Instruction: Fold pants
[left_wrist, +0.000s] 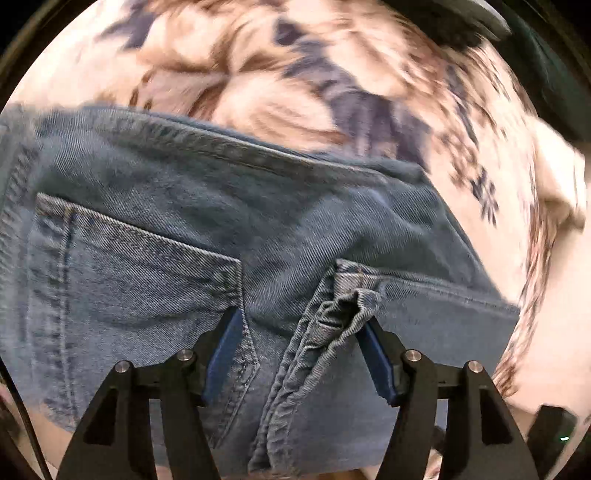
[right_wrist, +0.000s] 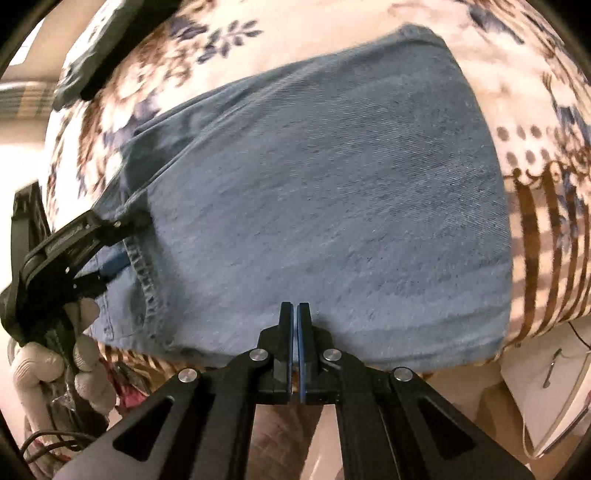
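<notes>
Lying folded across the floral bedspread (right_wrist: 546, 122), the pants (right_wrist: 332, 206) fill mid-frame, bare spread showing along the upper and right edges. Left tongs (left_wrist: 301, 321) spread, straddling a bunched hem; right tongs (right_wrist: 295, 314) clenched at the near denim edge, grip undeterminable.

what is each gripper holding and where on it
The left gripper is open around a bunched hem of the jeans, not clamping it. The right gripper is shut at their near edge; a pinch cannot be told.

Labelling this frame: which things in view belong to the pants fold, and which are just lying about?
Job:
- blue denim pants
- left tool, open around bunched hem
- right tool, shut at near edge

Lying about:
- floral patterned bedspread
- dark flat object
</notes>
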